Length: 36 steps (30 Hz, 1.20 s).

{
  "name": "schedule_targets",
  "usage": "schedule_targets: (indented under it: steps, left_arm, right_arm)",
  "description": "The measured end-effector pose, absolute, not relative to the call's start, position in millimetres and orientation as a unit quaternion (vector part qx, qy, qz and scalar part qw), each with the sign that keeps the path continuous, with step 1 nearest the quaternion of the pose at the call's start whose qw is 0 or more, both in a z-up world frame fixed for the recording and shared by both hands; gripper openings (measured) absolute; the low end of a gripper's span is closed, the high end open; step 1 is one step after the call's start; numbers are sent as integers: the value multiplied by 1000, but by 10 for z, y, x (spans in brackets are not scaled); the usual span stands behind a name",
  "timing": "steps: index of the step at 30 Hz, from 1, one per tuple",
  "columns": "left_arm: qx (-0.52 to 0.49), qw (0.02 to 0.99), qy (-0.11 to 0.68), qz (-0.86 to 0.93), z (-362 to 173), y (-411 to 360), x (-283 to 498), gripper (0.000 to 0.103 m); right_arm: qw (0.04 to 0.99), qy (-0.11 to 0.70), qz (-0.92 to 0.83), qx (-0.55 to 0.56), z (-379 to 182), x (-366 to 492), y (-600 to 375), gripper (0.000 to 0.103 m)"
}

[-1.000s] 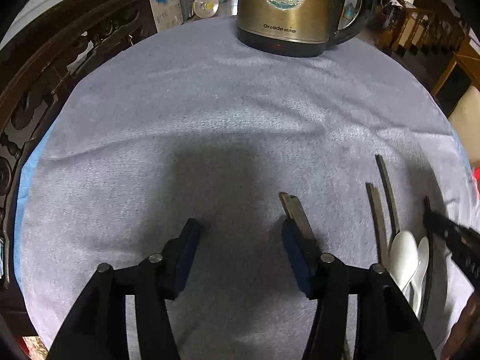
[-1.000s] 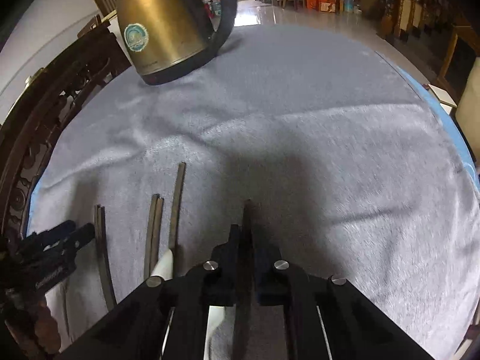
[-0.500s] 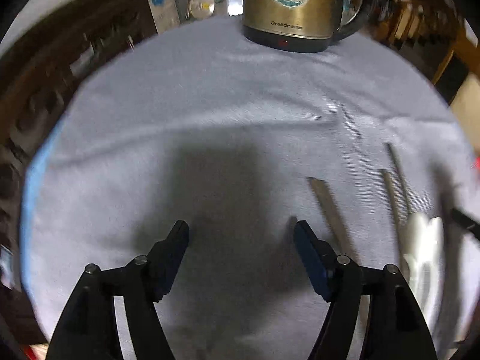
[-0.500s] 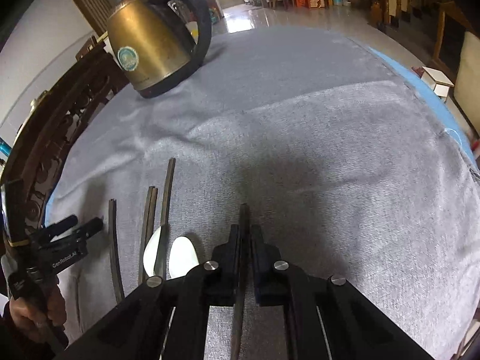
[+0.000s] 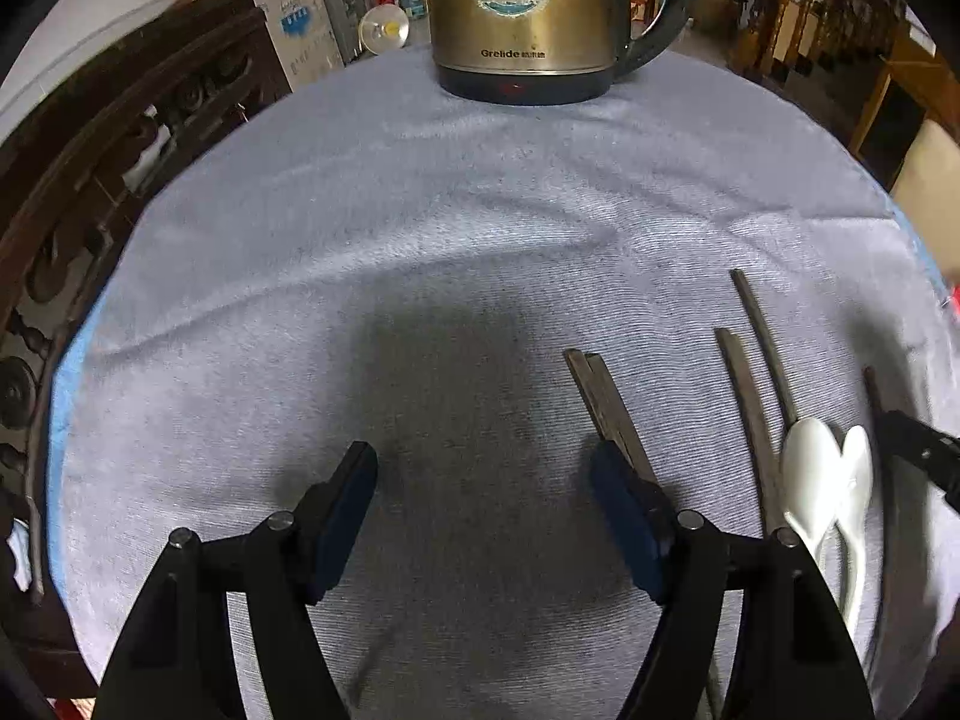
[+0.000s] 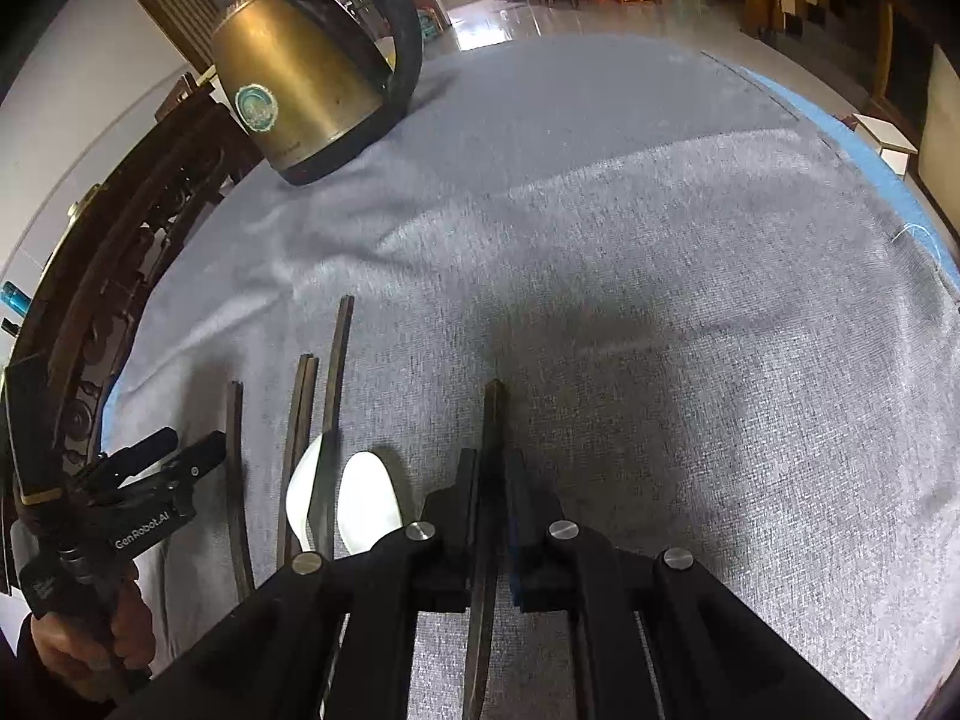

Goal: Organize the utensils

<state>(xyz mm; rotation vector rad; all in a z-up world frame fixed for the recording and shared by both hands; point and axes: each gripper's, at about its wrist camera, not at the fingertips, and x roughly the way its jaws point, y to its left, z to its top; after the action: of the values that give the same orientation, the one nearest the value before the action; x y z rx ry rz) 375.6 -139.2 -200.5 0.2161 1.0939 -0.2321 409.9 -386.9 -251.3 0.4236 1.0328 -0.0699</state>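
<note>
My left gripper (image 5: 483, 474) stands open over the grey cloth with nothing between its pads. A pair of dark chopsticks (image 5: 606, 402) lies just outside its right finger. Further right lie more dark chopsticks (image 5: 747, 402) and two white spoons (image 5: 828, 474). My right gripper (image 6: 493, 480) is shut on a dark chopstick (image 6: 493, 414) that sticks out ahead of its fingers. In the right wrist view the spoons (image 6: 366, 498) and loose chopsticks (image 6: 336, 372) lie to its left. Beyond them a hand holds the left gripper (image 6: 192, 444).
A brass electric kettle (image 5: 522, 18) stands at the far edge of the round table (image 5: 420, 210). A dark carved wooden chair (image 5: 120, 150) borders the table's left side. More chairs and furniture stand beyond on the right.
The left gripper's jaws have spread wider, and the chopstick pair now lies beside its right finger. The right gripper has shifted slightly with its chopstick, and the spoons show more fully.
</note>
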Motion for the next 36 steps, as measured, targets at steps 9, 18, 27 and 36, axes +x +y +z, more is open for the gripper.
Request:
schedule_targets:
  steps: [9,18,27,36]
  left_arm:
    - [56,839,524,-135,-2012,-1447,3695,75]
    - [102,838,517,-141,-2127,-1586,3652,79]
    - [143,832,518,-138,-2138,-1527,3710,80]
    - [96,829,534,-138,-2125,-1455,3878,78]
  right_arm:
    - [848,491,-22,199,-2514,4135,-3888,10]
    - [821,488,14,296,-2601,4104,-4155,10]
    - [839,498,-17,220,-2474,4197,-3894,27]
    - [846,518,-67,107,-2444,4332,-3674,11]
